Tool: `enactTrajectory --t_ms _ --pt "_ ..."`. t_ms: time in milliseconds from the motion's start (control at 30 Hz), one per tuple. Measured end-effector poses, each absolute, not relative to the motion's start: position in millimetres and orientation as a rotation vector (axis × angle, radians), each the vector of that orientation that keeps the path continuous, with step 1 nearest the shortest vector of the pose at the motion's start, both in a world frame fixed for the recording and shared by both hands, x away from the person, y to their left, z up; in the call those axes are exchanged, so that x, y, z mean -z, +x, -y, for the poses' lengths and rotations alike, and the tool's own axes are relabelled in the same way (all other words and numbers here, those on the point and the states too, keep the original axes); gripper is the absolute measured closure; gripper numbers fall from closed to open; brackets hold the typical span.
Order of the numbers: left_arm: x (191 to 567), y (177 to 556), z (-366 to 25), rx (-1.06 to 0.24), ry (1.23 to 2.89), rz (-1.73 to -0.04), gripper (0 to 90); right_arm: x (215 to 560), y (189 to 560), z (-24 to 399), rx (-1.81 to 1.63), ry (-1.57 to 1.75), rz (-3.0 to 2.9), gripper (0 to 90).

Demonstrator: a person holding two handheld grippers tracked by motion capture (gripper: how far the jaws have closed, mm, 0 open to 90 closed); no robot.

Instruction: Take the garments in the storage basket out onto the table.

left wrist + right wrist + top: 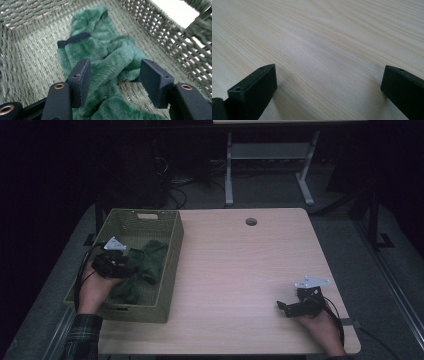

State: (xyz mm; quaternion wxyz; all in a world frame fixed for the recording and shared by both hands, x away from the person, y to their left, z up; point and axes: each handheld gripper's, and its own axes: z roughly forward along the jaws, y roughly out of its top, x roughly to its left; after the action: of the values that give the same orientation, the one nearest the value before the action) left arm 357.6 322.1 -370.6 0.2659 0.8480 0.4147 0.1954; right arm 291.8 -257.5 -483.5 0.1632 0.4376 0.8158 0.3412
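Since our left tongs (pixel 113 82) are only half closed around the green fuzzy cloth (pixel 105 60) in the woven basket (pixel 170 265) at the counter's (pixel 240 270) left, we could pinch fluff and drop it, while our right tongs (pixel 328 92) sit open, empty.

Right gripper (pixel 328 85): both black jaws rise from the bottom edge, set wide apart, nothing between them. Beneath and beyond them, pale wood-grain table (pixel 319 37), bare. Left jaw casts a soft shadow on the table just beside it; pads off the surface
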Motion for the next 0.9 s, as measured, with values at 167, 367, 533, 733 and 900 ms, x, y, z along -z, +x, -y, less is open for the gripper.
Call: enactTrajectory --t_ms 167,367,533,733,900 --pt "376 362 -324 -0.536 2.317 -1.139 39.7 484 292 257 -0.974 1.249 -2.326 0.0" --pt "386 366 -325 -0.525 2.36 -1.153 38.7 484 292 258 -0.973 1.249 -2.326 0.0" --pt "392 369 -326 -0.518 2.375 -1.166 38.1 484 292 257 -0.974 1.249 -2.326 0.0" --pt "400 372 -328 -0.51 2.412 -1.196 39.5 483 292 257 -0.973 1.249 -2.326 0.0" --pt "404 375 -328 -0.489 2.431 -1.214 45.4 484 292 257 -0.974 1.25 -2.326 0.0"
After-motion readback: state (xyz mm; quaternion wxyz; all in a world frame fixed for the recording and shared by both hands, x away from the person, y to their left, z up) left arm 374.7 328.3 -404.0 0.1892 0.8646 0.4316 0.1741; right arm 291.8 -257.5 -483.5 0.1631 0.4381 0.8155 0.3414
